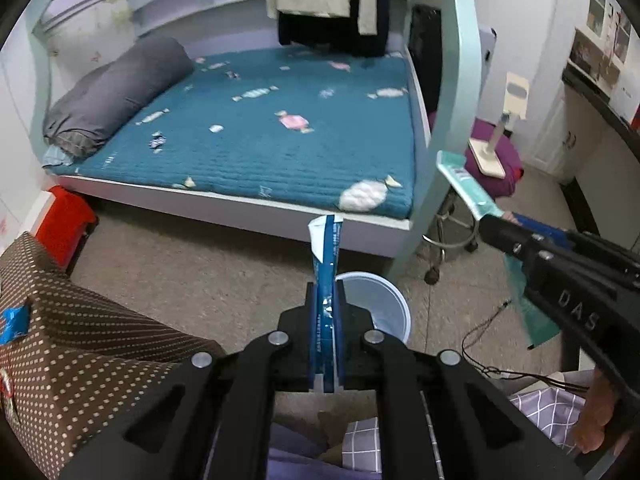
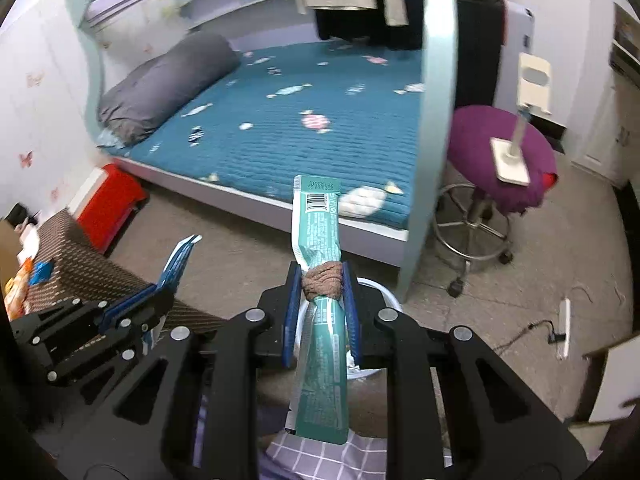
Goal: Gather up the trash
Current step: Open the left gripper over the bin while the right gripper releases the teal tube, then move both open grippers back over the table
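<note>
My left gripper (image 1: 326, 286) is shut on a flat blue and white wrapper (image 1: 326, 248) that sticks up from between its pads. Just beyond and below it a white bin (image 1: 390, 304) stands on the floor. My right gripper (image 2: 321, 270) is shut on a long teal wrapper (image 2: 318, 216), with a brown woven wad (image 2: 323, 282) squeezed between the pads as well. The bin's rim (image 2: 378, 286) shows behind the right finger. Each gripper appears in the other's view: the right gripper (image 1: 494, 224) with the teal wrapper (image 1: 466, 182), and the left gripper (image 2: 160, 286) with the blue wrapper (image 2: 178, 256).
A bed with a teal candy-print quilt (image 1: 260, 140) and a pale green post (image 1: 452, 140) lies ahead. At the left are a brown dotted box (image 1: 80, 340) and a red box (image 1: 66, 220). A purple stool (image 2: 496, 148) carries a phone stand; a power strip (image 2: 564, 328) lies on the floor.
</note>
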`<action>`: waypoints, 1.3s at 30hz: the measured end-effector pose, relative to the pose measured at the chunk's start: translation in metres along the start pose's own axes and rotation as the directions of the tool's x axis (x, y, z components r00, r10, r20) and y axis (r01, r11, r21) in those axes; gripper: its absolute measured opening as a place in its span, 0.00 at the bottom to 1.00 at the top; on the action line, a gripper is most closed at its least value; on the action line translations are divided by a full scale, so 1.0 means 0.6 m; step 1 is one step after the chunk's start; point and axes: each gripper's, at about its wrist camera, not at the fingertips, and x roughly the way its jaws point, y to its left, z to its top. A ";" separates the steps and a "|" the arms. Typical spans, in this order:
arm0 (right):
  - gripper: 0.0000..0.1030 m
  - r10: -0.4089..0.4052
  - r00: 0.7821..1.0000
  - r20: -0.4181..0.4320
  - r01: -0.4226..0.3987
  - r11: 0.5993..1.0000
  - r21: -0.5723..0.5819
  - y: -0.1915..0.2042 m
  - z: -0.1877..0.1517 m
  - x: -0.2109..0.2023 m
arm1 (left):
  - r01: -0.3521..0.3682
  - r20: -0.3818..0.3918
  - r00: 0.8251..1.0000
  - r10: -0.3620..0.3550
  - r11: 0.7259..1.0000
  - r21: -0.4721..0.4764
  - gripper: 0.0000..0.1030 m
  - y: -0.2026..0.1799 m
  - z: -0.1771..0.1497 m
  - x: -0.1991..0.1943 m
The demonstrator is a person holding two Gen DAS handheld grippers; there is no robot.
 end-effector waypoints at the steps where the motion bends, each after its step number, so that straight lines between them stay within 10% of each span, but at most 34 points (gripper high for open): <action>1: 0.20 -0.012 1.000 -0.004 0.012 1.000 0.009 -0.008 -0.002 0.004 | 0.004 -0.009 1.000 -0.004 1.000 0.006 0.07 -0.006 0.002 0.008; 11: 0.20 -0.073 0.995 -0.069 0.079 0.993 0.087 -0.065 -0.018 0.042 | 0.055 -0.099 0.994 -0.045 0.993 0.107 0.10 -0.075 0.024 0.078; 12: 0.20 -0.072 0.995 -0.073 0.079 0.992 0.094 -0.070 -0.020 0.043 | 0.060 -0.104 0.993 -0.048 0.993 0.106 0.21 -0.078 0.027 0.082; 13: 0.20 -0.074 0.994 -0.074 0.081 0.992 0.097 -0.073 -0.020 0.045 | 0.048 -0.121 0.992 -0.036 0.994 0.100 0.60 -0.079 0.028 0.088; 15: 0.20 -0.081 0.994 -0.077 0.088 0.991 0.099 -0.076 -0.021 0.046 | 0.022 -0.118 0.993 -0.012 0.997 0.081 0.82 -0.074 0.028 0.094; 28: 0.25 -0.016 0.991 -0.133 0.020 1.000 0.024 -0.030 -0.014 0.099 | -0.061 -0.129 0.990 0.056 0.998 -0.031 0.82 0.026 -0.009 0.087; 31: 0.82 -0.054 0.994 -0.098 0.057 0.998 0.026 -0.026 -0.014 0.096 | -0.065 -0.118 0.991 0.058 0.996 -0.056 0.82 0.044 -0.011 0.079; 39: 0.82 -0.045 0.985 -0.168 0.050 0.998 0.027 -0.031 -0.042 0.110 | -0.068 -0.097 0.993 0.061 0.995 -0.070 0.82 0.054 -0.015 0.066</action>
